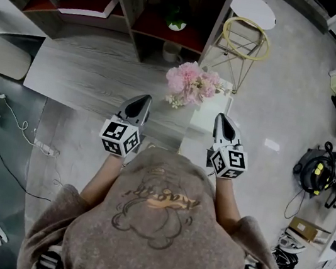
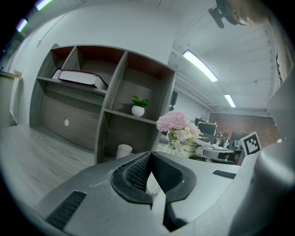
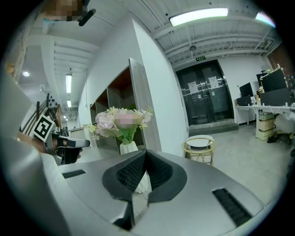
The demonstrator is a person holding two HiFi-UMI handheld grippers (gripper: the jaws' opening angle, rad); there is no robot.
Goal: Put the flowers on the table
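A bunch of pink flowers (image 1: 191,82) in a white vase stands on the grey wood-grain table (image 1: 94,80), near its right end. My left gripper (image 1: 142,99) hovers just short of the flowers and to their left, jaws shut and empty. On the flowers' right, my right gripper (image 1: 222,117) is also shut on nothing. In the left gripper view the flowers (image 2: 173,120) rise beyond the closed tip of the left gripper (image 2: 150,154). The right gripper view has the flowers (image 3: 122,119) and their vase (image 3: 129,147) just past the right gripper (image 3: 145,152).
A shelf unit (image 1: 138,4) stands at the table's far edge, holding a book (image 2: 80,77), a small potted plant (image 1: 177,20) and a white cup (image 1: 170,51). A gold-rimmed round side table (image 1: 246,38) sits right of it. Cables (image 1: 25,132) and a black-and-yellow machine (image 1: 318,172) lie on the floor.
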